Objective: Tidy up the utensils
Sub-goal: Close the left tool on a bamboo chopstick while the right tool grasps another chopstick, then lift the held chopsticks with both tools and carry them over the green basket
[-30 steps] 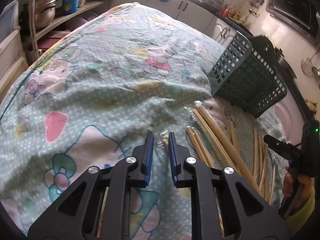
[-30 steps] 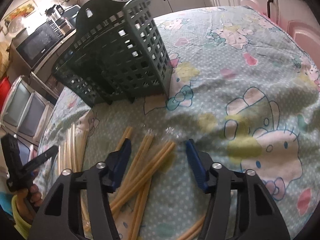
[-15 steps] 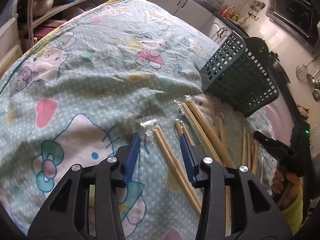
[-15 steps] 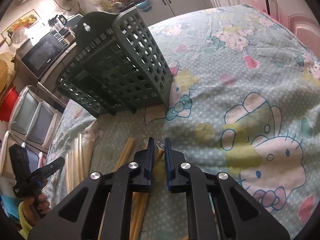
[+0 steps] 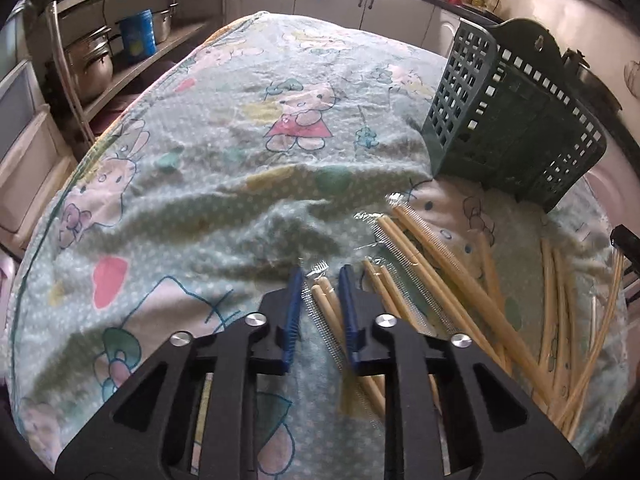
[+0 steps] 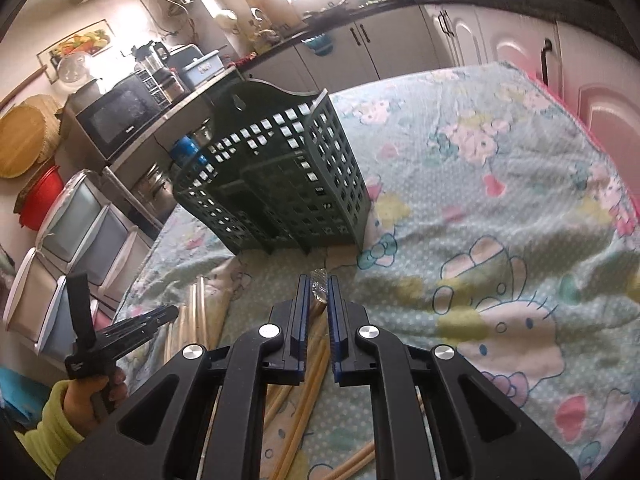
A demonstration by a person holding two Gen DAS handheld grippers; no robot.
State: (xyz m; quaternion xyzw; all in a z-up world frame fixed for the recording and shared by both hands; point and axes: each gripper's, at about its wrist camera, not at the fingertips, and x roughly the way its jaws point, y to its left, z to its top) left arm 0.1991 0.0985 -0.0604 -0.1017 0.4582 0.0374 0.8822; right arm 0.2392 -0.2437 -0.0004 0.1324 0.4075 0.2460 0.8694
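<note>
On the cloth-covered bench, left wrist view:
Left tool (image 5: 319, 280): jaws have just been closing, after standing wider half a second ago; a wrapped chopstick pair (image 5: 326, 300) lies between the blue pads, which are judged to press on it.
Change: the pair framed loosely a moment earlier is now pinched at its near tips; meaning judged: a second pickup is under way.
Loose chopsticks (image 5: 432, 276): spread on the tablecloth (image 5: 208, 168) to the right, several in clear sleeves, none yet sorted.
Green basket (image 5: 516, 120): upright beyond the pile; interior seen only through the lattice, nothing visible in it.

Right wrist view:
Right tool (image 6: 318, 294): closed on a second chopstick pair (image 6: 316, 316), wrapper end showing at the tips.
Change: jaws wide open a second ago are now clamped, and the cloth sits lower in view; the pair is judged lifted.
Green basket (image 6: 280, 184): just ahead of the tips, compartments appearing empty.
Person's hand (image 6: 86, 396): yellow sleeve, holding the left tool handle at lower left.
Task standing: early; delivery into the basket not yet done.
</note>
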